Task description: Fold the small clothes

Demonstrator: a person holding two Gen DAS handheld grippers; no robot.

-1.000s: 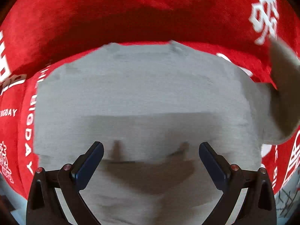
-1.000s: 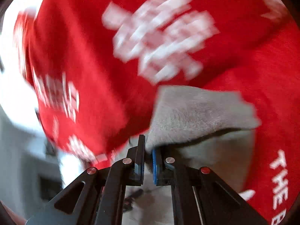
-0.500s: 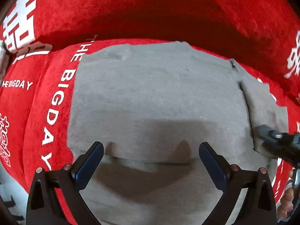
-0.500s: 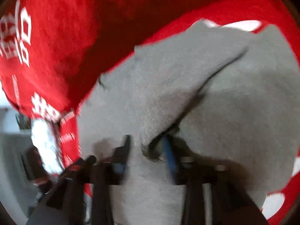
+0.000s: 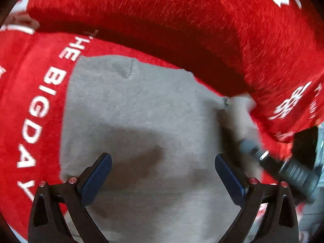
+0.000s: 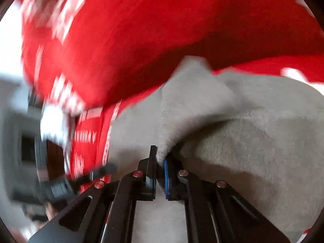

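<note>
A grey garment (image 5: 141,121) lies spread on a red sofa seat. My left gripper (image 5: 162,174) is open and hovers just above the garment's near part, holding nothing. My right gripper (image 6: 161,162) is shut on a pinched fold of the grey garment (image 6: 192,93) and lifts it off the rest of the cloth. In the left wrist view the right gripper (image 5: 249,145) shows at the right, blurred, at the garment's right edge.
The red sofa cover (image 5: 30,111) carries white lettering. Its red backrest (image 5: 182,20) rises directly behind the garment. At the left of the right wrist view a blurred room and the other gripper (image 6: 60,186) show past the sofa edge.
My right gripper has kept hold of the grey fold and swung with it; the view is blurred. My left gripper stayed open and shifted right over the garment.
</note>
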